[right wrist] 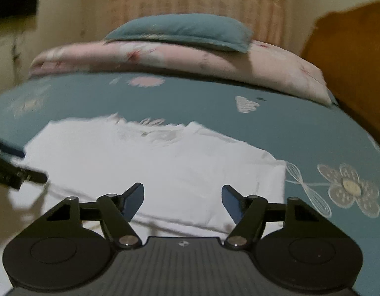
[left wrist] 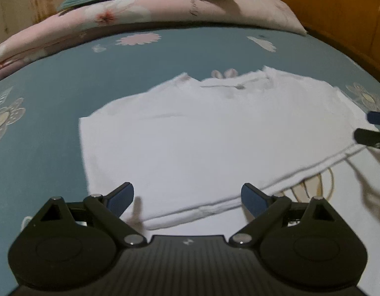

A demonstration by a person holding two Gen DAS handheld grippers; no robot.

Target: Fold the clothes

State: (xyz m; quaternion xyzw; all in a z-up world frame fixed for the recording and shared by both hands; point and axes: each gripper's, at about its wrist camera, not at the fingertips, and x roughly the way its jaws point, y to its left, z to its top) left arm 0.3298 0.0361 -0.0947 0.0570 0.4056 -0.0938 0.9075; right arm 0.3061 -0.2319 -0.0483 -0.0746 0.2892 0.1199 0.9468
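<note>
The white T-shirt (left wrist: 209, 133) lay flat on the bed (left wrist: 41, 133), long axis left-right, collar far. Left tongs (left wrist: 187, 201) and right tongs (right wrist: 182, 201) hung released, gripping nothing.

place: home bedroom | evidence: bed with floral sheet (left wrist: 54, 103), pillow (right wrist: 180, 32), wooden headboard (right wrist: 350, 46)

The white shirt (left wrist: 190, 135) in the middle of the frame is soft, matt cloth with stitched hems. Beneath it the bedsheet (left wrist: 54, 98) is smooth teal cloth printed with pale flowers. At the top, the quilt (left wrist: 140, 14) is pink floral cloth, and the pillow (right wrist: 180, 30) is matt teal cloth. The headboard (left wrist: 338, 12) in the upper right looks like smooth, orange-brown wood. The left gripper (left wrist: 187, 198) at the bottom is matt black plastic with shiny metal pivot pins and blue pads.
</note>
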